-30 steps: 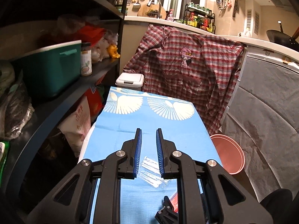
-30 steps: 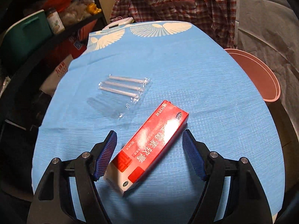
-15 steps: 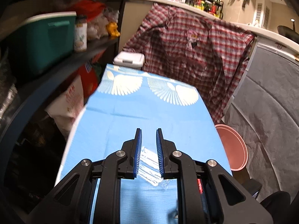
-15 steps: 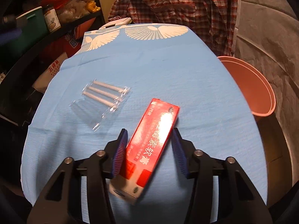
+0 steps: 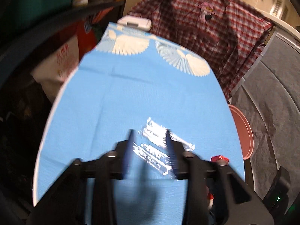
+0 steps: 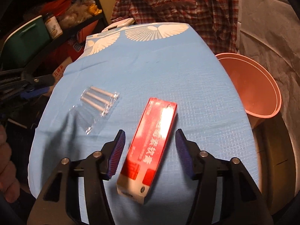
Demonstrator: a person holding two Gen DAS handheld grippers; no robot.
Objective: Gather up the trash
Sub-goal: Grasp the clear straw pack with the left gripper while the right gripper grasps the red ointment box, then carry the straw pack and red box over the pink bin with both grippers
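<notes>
A red and white carton (image 6: 151, 146) lies on the blue cloth (image 6: 159, 65) between the fingers of my right gripper (image 6: 150, 136), which is open with gaps on both sides of the carton. A clear plastic wrapper with white sticks (image 6: 97, 105) lies to its left; in the left wrist view the wrapper (image 5: 159, 146) sits just under and ahead of my left gripper (image 5: 150, 133), which is open and blurred. A corner of the carton (image 5: 219, 158) shows at the right there. A pink bin (image 6: 253, 88) stands off the table's right edge.
Dark shelving with a green box (image 6: 22, 43) and a jar (image 6: 53, 26) runs along the left. A plaid shirt (image 6: 178, 0) hangs behind the table. A white lidded container (image 5: 135, 21) sits at the far end. The pink bin (image 5: 241, 133) shows at the right.
My left gripper has opened from shut and tipped down over the wrapper. My right gripper narrowed around the carton, then widened; the carton now lies straighter between its fingers.
</notes>
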